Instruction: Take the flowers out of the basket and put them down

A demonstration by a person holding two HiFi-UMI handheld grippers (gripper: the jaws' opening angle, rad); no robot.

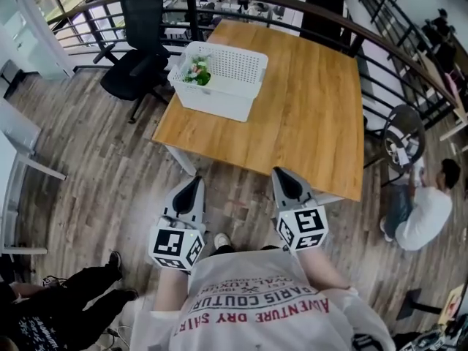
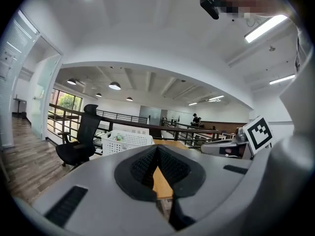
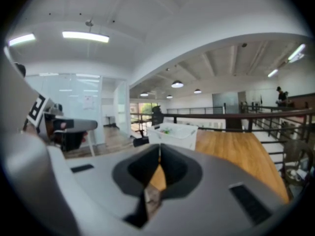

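A white perforated basket (image 1: 219,79) stands on the far left part of a wooden table (image 1: 307,115). Flowers (image 1: 196,72) with green leaves lie in its left end. The basket (image 2: 125,140) also shows in the left gripper view and, as a basket (image 3: 174,134), in the right gripper view. Both grippers are held close to the person's chest, short of the table's near edge. My left gripper (image 1: 191,184) is shut with nothing in it, tips touching. My right gripper (image 1: 281,175) is shut and empty too.
A black office chair (image 1: 135,57) stands left of the table. A curved black railing (image 1: 380,57) runs behind and to the right. A person in white (image 1: 424,210) crouches at the right by a small round table (image 1: 404,134). Wood floor lies between me and the table.
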